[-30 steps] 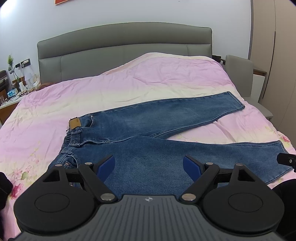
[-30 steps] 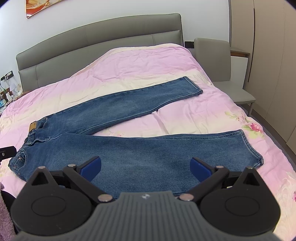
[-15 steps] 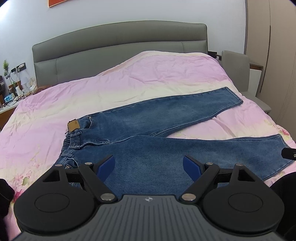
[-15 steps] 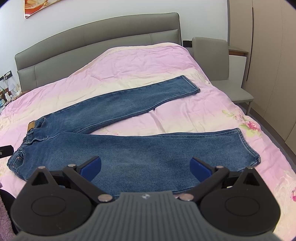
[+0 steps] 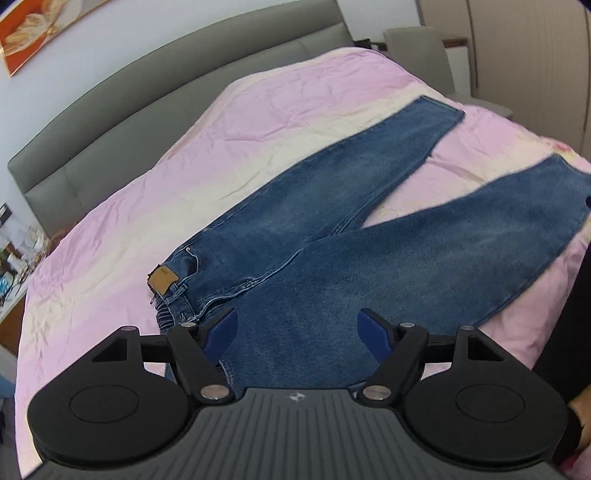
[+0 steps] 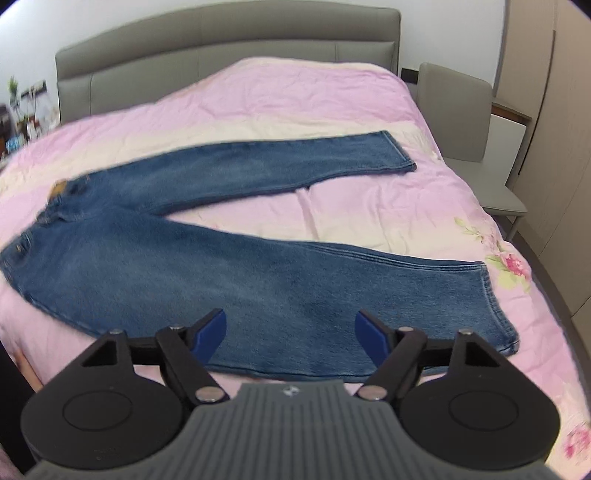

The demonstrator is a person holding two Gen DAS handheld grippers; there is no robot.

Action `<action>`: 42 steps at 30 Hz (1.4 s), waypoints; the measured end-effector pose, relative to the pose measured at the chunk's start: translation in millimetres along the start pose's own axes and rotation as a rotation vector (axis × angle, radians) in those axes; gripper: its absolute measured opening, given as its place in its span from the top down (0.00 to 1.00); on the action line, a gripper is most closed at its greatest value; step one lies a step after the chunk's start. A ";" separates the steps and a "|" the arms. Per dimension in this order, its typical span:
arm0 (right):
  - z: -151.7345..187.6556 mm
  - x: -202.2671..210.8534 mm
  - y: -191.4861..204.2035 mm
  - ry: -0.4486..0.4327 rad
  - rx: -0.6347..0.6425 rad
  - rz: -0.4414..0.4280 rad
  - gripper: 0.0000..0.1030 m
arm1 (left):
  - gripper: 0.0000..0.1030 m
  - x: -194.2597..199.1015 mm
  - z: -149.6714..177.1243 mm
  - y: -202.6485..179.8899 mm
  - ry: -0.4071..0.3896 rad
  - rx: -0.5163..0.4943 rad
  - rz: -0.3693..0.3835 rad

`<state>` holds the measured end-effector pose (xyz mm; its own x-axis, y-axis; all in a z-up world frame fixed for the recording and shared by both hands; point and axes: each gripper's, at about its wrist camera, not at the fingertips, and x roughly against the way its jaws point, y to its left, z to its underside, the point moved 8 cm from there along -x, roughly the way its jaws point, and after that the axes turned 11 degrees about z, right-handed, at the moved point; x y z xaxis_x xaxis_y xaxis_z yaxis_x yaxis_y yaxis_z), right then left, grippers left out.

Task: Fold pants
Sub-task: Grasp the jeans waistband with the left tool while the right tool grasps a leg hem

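On the bed [image 6: 332, 96], ahead of both sets of fingers: blue jeans [image 6: 229, 273] spread flat on the pink bedspread [image 5: 177, 184], legs splayed in a V, unfolded.

Left gripper [image 5: 297, 328]: fingers spread wide, holding nothing. Blue pads [image 5: 221, 328] hang over the seat/waist end of the jeans; contact with the denim can't be told. Brown leather patch [image 5: 162, 278] on the waistband sits just beyond and left of the left pad. Both legs run away from the fingers up and to the right: far leg ends at a hem [image 5: 441, 107] near the top right, near leg's hem at the right frame edge. View is tilted and a bit blurred.

Right gripper [image 6: 290, 330]: fingers also spread wide, empty. Pads [image 6: 210, 328] sit over the lower edge of the near leg, toward its hem end; touching or not, can't tell. That leg's hem [image 6: 495, 295] lies just beyond and right of the right pad. Waistband is far left of the fingers, blurred. Far leg runs across well beyond the fingers, with bare pink bedspread between the two legs.

Background: grey padded headboard [image 6: 221, 40] straight ahead of the right fingers, grey chair [image 6: 461, 110] to the right beside the bed, wardrobe doors [image 6: 554, 129] further right. Cluttered nightstand [image 5: 14, 258] far left in the left view, framed picture [image 5: 33, 29] on the wall above.
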<state>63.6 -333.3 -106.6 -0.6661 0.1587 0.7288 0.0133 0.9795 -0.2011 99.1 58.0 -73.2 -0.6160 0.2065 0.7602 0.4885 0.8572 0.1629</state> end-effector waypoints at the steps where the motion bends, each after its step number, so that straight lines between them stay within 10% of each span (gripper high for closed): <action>1: 0.4 -5.7 -4.4 0.013 0.027 0.008 0.32 | 0.15 -4.4 4.8 4.2 0.034 -0.039 0.025; 12: 2.1 -75.8 -67.3 0.216 0.150 0.045 0.37 | 0.15 -83.0 96.5 47.3 0.496 -0.441 0.150; 19: 6.3 -110.3 -92.4 0.278 0.151 -0.017 0.41 | 0.15 -134.8 116.9 38.0 0.597 -0.548 0.206; 29: 38.0 -125.6 -108.5 0.331 0.479 -0.087 0.43 | 0.09 -157.1 140.2 23.6 0.589 -0.627 0.124; 37: 66.8 -138.4 -89.7 0.247 0.712 -0.080 0.35 | 0.44 -136.5 129.7 33.6 0.513 -0.505 0.041; 42: 64.9 -134.1 -90.3 0.170 0.669 -0.034 0.68 | 0.54 -123.2 118.4 34.6 0.432 -0.412 -0.030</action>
<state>103.3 -451.1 -228.7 -0.5311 0.2002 0.8233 -0.5047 0.7058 -0.4972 118.7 118.1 -235.7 -0.3681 -0.0992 0.9245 0.7275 0.5885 0.3528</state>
